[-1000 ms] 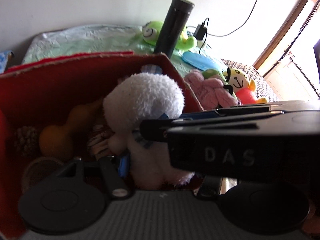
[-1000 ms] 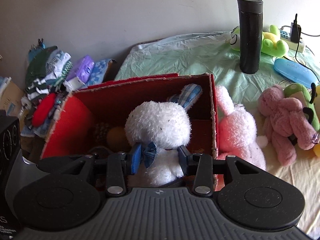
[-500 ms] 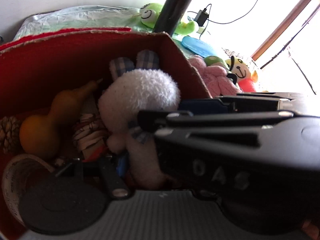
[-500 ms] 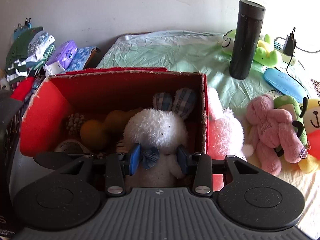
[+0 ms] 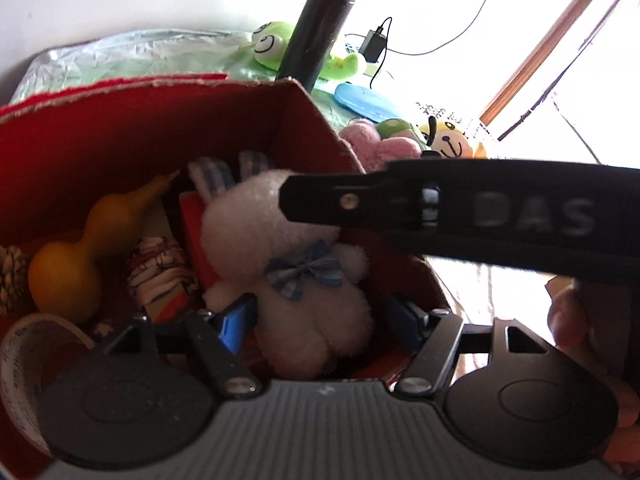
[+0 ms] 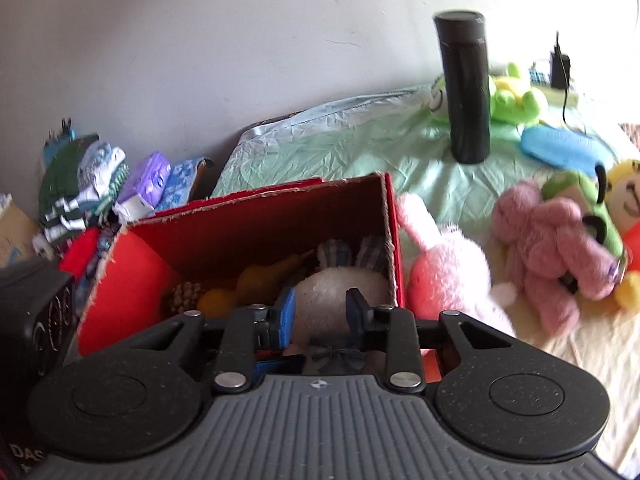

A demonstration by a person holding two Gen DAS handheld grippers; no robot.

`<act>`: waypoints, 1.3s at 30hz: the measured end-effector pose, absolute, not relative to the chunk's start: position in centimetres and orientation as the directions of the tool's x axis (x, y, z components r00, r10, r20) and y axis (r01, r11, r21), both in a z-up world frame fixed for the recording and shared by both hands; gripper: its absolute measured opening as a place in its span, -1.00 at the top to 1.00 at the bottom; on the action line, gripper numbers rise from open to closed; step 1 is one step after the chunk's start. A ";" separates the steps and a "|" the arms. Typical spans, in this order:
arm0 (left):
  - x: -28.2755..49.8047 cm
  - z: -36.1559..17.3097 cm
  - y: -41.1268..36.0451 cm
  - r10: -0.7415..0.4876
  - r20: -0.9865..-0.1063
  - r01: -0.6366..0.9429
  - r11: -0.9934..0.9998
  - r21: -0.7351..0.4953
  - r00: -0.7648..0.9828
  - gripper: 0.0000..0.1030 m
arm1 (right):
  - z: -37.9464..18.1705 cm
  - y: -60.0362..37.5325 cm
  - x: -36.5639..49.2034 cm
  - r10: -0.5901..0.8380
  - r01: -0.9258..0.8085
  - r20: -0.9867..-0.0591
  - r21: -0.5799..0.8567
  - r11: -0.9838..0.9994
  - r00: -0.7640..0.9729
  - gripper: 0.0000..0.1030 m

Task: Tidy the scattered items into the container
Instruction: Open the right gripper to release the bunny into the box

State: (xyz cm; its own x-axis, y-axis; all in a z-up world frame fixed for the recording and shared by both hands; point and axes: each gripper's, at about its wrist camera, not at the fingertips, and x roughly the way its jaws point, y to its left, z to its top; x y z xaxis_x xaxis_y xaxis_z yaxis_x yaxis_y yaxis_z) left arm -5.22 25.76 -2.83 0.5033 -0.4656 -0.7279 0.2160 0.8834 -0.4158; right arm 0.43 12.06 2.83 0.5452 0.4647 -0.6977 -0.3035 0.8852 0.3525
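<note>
A white plush bunny [image 5: 304, 280] with a blue bow lies inside the red cardboard box [image 5: 120, 140]. My left gripper [image 5: 320, 320] straddles the bunny's lower body. Its jaws are opening, the left pad close by the bunny's side and the right pad apart from it. In the right wrist view the box [image 6: 256, 216] holds the bunny [image 6: 340, 300] low down. My right gripper [image 6: 320, 310] hovers over its head with the jaws closing, and the pads do not visibly press on it. The right gripper's finger [image 5: 320, 200] crosses the left wrist view above the head.
Also in the box are a yellow gourd [image 5: 80, 260], a pinecone [image 5: 12, 276], a striped cloth [image 5: 160, 272] and a tape roll [image 5: 28, 352]. A pink bunny [image 6: 444, 280] leans on the box's right wall. Beyond lie more plush toys [image 6: 552, 248], a black flask [image 6: 466, 88] and a blue case [image 6: 560, 148].
The white bunny has sunk lower into the box. My right gripper has drawn back off its neck and narrowed. My left gripper has gone from shut to open around the bunny's body.
</note>
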 end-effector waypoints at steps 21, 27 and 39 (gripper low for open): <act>-6.6 0.4 27.0 -0.117 -0.791 -0.008 0.988 -0.152 0.601 -0.75 | 2.8 9.8 -2.2 0.467 -0.285 -0.658 0.371 0.884 0.591 0.39; -7.3 0.0 28.3 -0.039 -0.815 -0.089 0.990 -0.111 0.578 -0.75 | 2.5 10.7 -2.5 0.466 -0.312 -0.671 0.346 0.885 0.577 0.39; -7.1 -0.5 27.7 -0.007 -0.827 -0.090 0.993 -0.070 0.562 -0.75 | 1.9 10.7 -2.7 0.459 -0.312 -0.678 0.338 0.888 0.574 0.51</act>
State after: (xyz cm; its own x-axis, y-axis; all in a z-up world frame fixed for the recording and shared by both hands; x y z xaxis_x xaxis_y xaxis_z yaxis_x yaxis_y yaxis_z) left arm -7.08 27.66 -0.53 0.5617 -0.0074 -0.8273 -0.0902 0.9934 -0.0702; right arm -2.71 10.70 1.86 0.5735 0.4593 -0.6783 -0.3120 0.8881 0.3376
